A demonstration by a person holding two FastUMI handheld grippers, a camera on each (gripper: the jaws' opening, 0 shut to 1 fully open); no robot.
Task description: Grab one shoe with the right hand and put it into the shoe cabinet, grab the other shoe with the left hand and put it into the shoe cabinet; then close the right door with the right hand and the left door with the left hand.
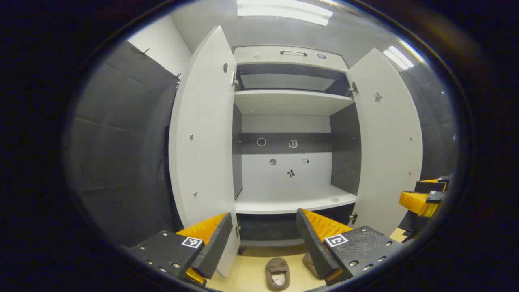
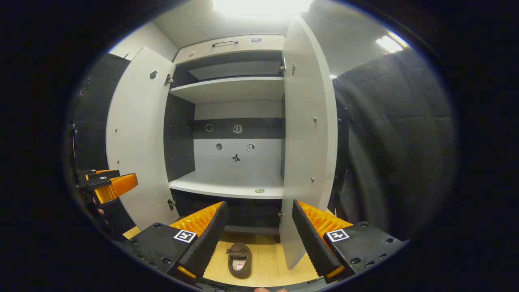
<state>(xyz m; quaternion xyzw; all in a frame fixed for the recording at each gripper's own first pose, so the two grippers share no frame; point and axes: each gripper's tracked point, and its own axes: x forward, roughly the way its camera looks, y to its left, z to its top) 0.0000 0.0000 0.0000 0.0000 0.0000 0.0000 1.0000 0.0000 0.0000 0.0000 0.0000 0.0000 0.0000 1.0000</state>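
We're holding both grippers wide and empty before the open cabinet [image 2: 227,190]: the brown shoe [image 2: 239,259] is lying on the floor below the right gripper [image 2: 257,239], long axis toward the cabinet; left gripper [image 1: 263,243] similarly near.

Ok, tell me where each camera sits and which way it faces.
Left gripper view: rides the left gripper, faces the open white shoe cabinet; own fingers below, right gripper far right.
Right gripper view: rides the right gripper, faces the cabinet from farther right; left gripper at left.
Shared: cabinet, both open doors, brown shoe on the wooden floor.
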